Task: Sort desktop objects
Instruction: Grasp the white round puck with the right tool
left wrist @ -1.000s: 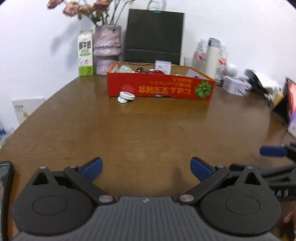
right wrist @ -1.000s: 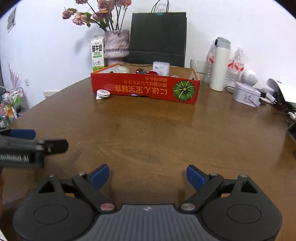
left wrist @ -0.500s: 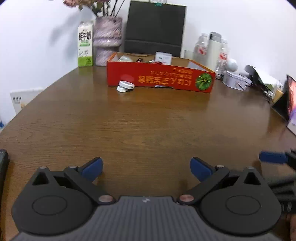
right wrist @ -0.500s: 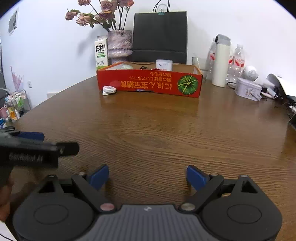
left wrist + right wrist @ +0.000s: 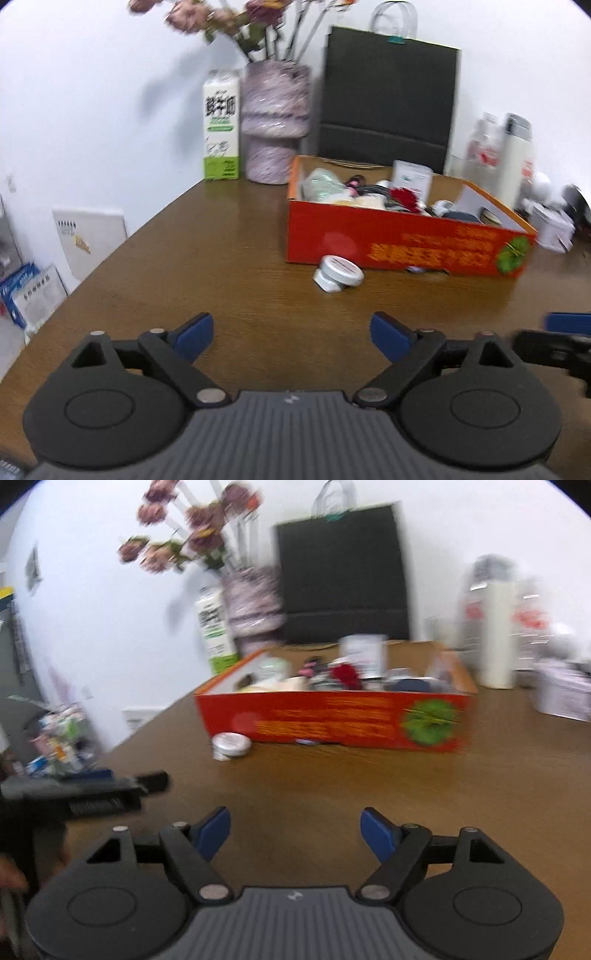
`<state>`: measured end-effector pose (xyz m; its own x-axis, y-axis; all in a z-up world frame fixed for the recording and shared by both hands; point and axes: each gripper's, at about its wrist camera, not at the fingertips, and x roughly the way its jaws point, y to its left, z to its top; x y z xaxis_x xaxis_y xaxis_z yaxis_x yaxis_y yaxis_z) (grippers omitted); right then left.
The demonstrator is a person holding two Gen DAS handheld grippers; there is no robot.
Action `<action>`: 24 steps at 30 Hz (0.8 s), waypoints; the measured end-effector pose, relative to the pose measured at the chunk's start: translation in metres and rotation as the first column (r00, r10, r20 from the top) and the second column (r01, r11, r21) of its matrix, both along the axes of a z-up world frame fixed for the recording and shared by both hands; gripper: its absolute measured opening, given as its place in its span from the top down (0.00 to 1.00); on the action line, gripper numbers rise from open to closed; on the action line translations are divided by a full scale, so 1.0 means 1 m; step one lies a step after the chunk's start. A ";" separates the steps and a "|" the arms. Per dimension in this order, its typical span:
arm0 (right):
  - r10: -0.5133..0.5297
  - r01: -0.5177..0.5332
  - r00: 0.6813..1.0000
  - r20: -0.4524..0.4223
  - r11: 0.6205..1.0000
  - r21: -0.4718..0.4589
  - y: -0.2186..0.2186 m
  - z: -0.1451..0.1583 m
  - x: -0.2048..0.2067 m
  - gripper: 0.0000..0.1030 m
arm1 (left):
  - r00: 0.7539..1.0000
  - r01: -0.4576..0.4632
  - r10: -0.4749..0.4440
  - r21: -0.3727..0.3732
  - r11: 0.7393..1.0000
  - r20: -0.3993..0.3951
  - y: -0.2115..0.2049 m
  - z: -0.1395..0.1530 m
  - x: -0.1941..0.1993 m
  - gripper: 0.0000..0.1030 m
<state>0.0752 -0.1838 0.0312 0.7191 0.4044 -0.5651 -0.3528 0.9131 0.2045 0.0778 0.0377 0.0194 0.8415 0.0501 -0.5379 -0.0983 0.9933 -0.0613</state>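
Both grippers are hovering over a brown wooden table (image 5: pixel 221 258), each one filling the bottom of its own view. Left gripper (image 5: pixel 291 328) is holding its blue fingertips (image 5: pixel 195 330) wide apart, with only bare tabletop showing between them; its jaws are closing slightly and gripping nothing. Right gripper (image 5: pixel 295 827) is likewise open, its jaws narrowing, its blue fingertips (image 5: pixel 216 827) clasping nothing. In the left view, the right gripper's tip is poking in at the right edge, just above the bottom corner. In the right view, the left gripper is reaching in at the left edge, blurred.

A red box (image 5: pixel 402 243) is sitting at centre right of the left view and in the middle of the right view, printed with yellow lettering and a green pumpkin picture. It is holding a jumble of small things, too blurred to name singly. A small white round tin (image 5: pixel 338 273) is lying on the table just in front of the box's lower left corner, outside it; it is appearing in the right view left of centre.

Behind the box, in the upper middle, a black bag (image 5: pixel 388 99) is standing against the white wall. To its left a mottled vase (image 5: pixel 275 122) is holding dried flowers, with a green and white carton (image 5: pixel 221 129) touching or just beside it. At upper right, pale bottles (image 5: pixel 517 158) are standing near the box.
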 end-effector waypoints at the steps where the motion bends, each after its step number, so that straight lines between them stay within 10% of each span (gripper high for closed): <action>1: 0.026 -0.026 0.999 -0.023 1.000 0.014 0.011 -0.002 0.021 0.26 | 1.000 0.021 -0.021 -0.037 0.999 -0.011 0.004 -0.003 0.011 0.09; 6: 0.063 -0.033 0.983 -0.173 0.984 0.174 0.051 -0.008 0.111 0.39 | 0.994 0.030 -0.042 -0.116 0.993 -0.101 0.018 -0.017 0.052 0.22; 10: 0.036 -0.015 0.976 -0.215 0.995 0.099 0.088 -0.018 0.142 0.45 | 0.995 0.026 -0.036 -0.111 0.994 -0.096 0.021 -0.020 0.046 0.22; 12: 0.027 -0.004 0.972 -0.232 0.995 0.100 0.092 -0.026 0.147 0.64 | 0.994 0.019 -0.031 -0.110 0.994 -0.106 0.022 -0.020 0.046 0.22; 24: 0.034 0.003 0.984 -0.175 0.979 0.205 0.009 -0.022 0.096 0.66 | 0.993 0.106 -0.108 -0.045 0.993 -0.049 -0.005 -0.019 0.047 0.24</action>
